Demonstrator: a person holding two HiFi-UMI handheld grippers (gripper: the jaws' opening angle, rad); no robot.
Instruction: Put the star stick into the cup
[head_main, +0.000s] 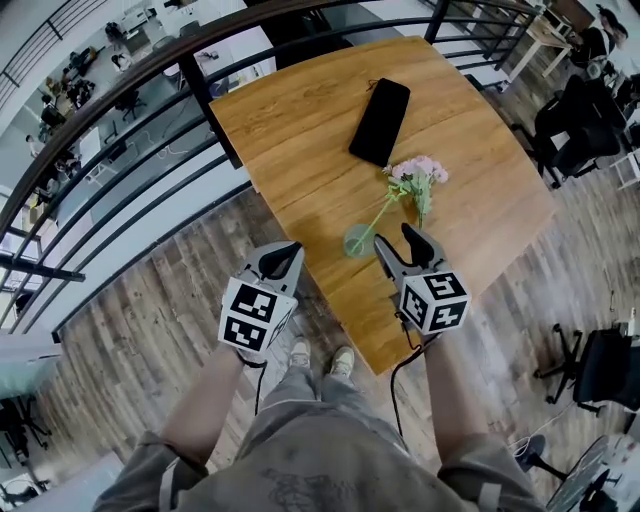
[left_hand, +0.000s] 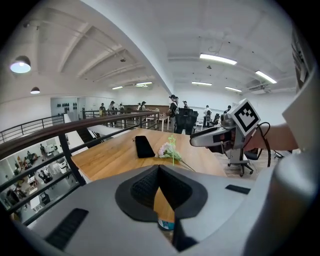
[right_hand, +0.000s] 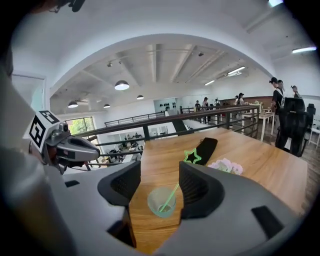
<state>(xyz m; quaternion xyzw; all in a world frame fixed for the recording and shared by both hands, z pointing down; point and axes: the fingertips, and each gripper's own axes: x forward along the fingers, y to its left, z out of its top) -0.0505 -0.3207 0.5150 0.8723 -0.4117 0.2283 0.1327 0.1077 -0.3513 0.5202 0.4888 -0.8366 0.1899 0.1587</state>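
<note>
Floorboards (head_main: 170, 290) of grey-brown wood take up most of the head view. A black railing (head_main: 212, 110) runs along their far left side, and we can see a lower level of desks beyond it. Against the railing stands a wooden table (head_main: 300, 130), its near corner pointing towards the person's legs.

We see both hand-held tools at that near edge. The left gripper (head_main: 290, 247) hangs at the table's left edge, well apart from everything on the table. In its own view its jaws (left_hand: 159, 167) meet at the tips with nothing clamped there. The right gripper (head_main: 394, 236) reaches over the tabletop with its jaws spread wide (right_hand: 160, 167). The cup stands between them, and as far as we can see neither pad presses on it.

A black phone (head_main: 380, 121) lies flat further back on the table. Nearer to us is a small bunch of pale pink flowers (head_main: 420, 175) with green stems, lying on its side between the phone and the right gripper.

The cup (head_main: 358, 240) (right_hand: 161, 201) is translucent, pale green and upright, close to the near left edge. The star stick (head_main: 378, 215) (right_hand: 171, 195) is thin and green. Its lower end is down inside the cup, and its stem leans over the rim towards the flowers. Its outlined star stands high, just beside the flower stems in the head view.
</note>
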